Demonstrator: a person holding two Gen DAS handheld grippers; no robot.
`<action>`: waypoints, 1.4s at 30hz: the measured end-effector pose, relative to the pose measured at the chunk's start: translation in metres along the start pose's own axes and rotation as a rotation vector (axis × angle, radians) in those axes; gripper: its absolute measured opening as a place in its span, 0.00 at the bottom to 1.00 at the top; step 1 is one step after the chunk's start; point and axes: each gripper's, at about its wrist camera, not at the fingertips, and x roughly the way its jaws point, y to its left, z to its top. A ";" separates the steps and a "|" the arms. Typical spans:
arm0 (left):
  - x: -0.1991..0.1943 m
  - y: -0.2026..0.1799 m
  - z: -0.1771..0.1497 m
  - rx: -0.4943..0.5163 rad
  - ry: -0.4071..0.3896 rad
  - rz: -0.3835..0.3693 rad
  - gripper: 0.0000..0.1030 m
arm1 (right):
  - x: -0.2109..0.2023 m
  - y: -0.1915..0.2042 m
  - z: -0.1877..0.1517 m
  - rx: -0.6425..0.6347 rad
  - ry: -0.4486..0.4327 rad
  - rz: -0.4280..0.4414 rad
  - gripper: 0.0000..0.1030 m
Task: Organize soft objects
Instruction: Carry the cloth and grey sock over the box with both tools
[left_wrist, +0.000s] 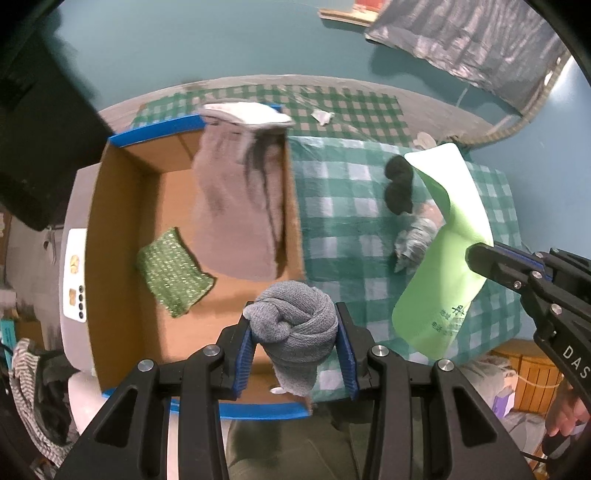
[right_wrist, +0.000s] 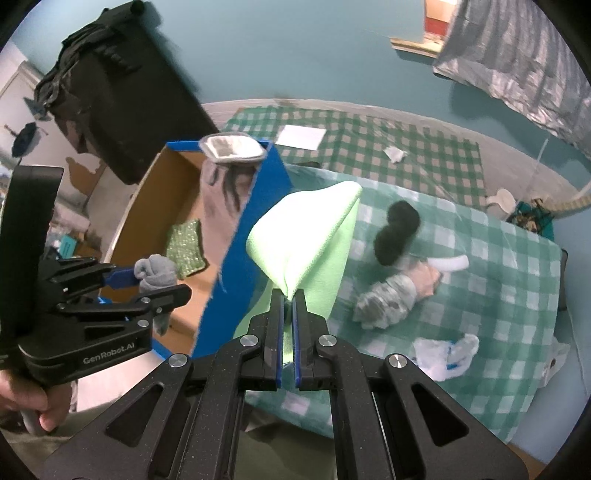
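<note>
My left gripper (left_wrist: 295, 325) is shut on a rolled grey sock (left_wrist: 295, 317) and holds it over the near edge of the cardboard box (left_wrist: 122, 221). The sock also shows in the right wrist view (right_wrist: 155, 273). My right gripper (right_wrist: 288, 295) is shut on a light green cloth (right_wrist: 306, 236), held above the checked cloth beside the box; it also shows in the left wrist view (left_wrist: 447, 236). In the box lie a green sparkly pad (left_wrist: 171, 271) and a grey-pink garment (left_wrist: 236, 206) draped over the far wall. A black sock pair (right_wrist: 395, 232) and a grey patterned bundle (right_wrist: 388, 299) lie on the checked cloth.
The table is covered by a green checked cloth (right_wrist: 498, 266). A white crumpled bag (right_wrist: 447, 354) lies near its front right. A white paper sheet (right_wrist: 301, 136) and a paper scrap (right_wrist: 395, 153) lie at the back. A black bin (right_wrist: 122, 96) stands behind the box.
</note>
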 end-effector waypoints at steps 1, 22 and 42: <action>-0.001 0.005 0.000 -0.010 -0.002 0.004 0.39 | 0.001 0.003 0.002 -0.007 -0.001 0.005 0.03; -0.009 0.085 -0.010 -0.195 -0.012 0.043 0.39 | 0.024 0.075 0.039 -0.149 0.014 0.086 0.03; 0.007 0.133 -0.019 -0.266 0.030 0.062 0.39 | 0.067 0.112 0.046 -0.209 0.090 0.110 0.03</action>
